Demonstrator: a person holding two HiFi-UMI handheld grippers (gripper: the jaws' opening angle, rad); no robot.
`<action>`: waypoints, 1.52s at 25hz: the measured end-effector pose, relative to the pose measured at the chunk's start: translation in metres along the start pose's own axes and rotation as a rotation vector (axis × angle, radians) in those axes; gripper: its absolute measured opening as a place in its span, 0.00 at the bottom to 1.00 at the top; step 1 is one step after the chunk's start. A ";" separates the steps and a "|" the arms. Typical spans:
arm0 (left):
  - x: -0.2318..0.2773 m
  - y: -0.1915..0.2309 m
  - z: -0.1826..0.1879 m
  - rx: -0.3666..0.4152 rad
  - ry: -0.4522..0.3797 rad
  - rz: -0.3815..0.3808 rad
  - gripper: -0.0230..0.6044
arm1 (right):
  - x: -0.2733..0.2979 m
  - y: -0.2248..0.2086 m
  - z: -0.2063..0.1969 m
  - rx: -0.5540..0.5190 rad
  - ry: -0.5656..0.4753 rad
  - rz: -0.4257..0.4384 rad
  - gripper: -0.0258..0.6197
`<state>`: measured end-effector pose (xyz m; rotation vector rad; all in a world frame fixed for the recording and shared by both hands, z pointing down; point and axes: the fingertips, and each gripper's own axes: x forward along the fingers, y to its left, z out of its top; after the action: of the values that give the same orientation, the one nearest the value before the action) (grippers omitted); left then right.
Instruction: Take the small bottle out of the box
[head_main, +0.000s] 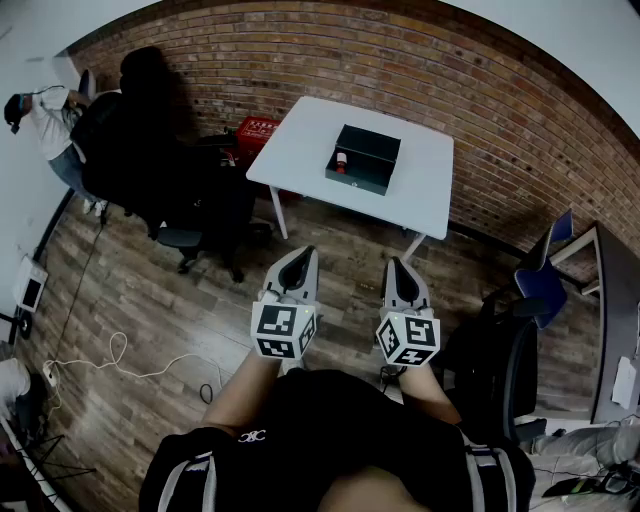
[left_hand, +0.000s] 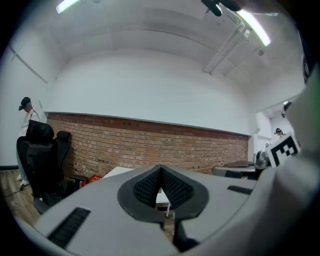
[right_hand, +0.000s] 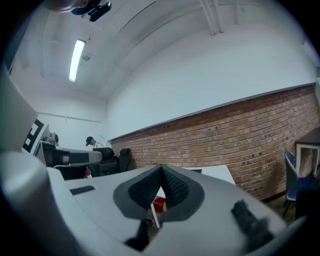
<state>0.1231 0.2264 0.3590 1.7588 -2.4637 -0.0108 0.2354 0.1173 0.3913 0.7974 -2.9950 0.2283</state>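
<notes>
A dark open box (head_main: 365, 158) sits on the white table (head_main: 300, 140) far ahead, against the brick wall. Inside it, at its left end, stands a small bottle (head_main: 342, 161) with a red top. Both grippers are held close to my body, well short of the table and pointing level toward it. The left gripper (head_main: 300, 252) has its ribbed pads pressed together with nothing between them, as the left gripper view (left_hand: 160, 168) confirms. The right gripper (head_main: 396, 264) is likewise shut and empty (right_hand: 161, 168). From the gripper views the box is barely visible.
A black office chair (head_main: 140, 150) stands left of the table and a red crate (head_main: 258, 130) sits under it. At right are a blue chair (head_main: 545, 275), another black chair (head_main: 495, 370) and a grey desk (head_main: 615, 320). A person (head_main: 50, 130) stands far left. Cables (head_main: 110, 360) lie on the wooden floor.
</notes>
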 end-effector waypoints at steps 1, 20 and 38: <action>0.001 0.000 -0.001 0.003 -0.001 0.005 0.04 | 0.001 0.001 -0.001 -0.001 0.002 0.005 0.08; 0.034 0.038 0.004 -0.010 -0.009 -0.016 0.04 | 0.047 0.026 0.000 -0.025 0.018 0.031 0.08; 0.053 0.144 -0.001 -0.008 0.025 -0.054 0.04 | 0.133 0.105 -0.009 -0.051 0.022 0.007 0.08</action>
<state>-0.0298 0.2232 0.3752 1.8098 -2.3951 -0.0028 0.0675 0.1429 0.3958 0.7744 -2.9703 0.1589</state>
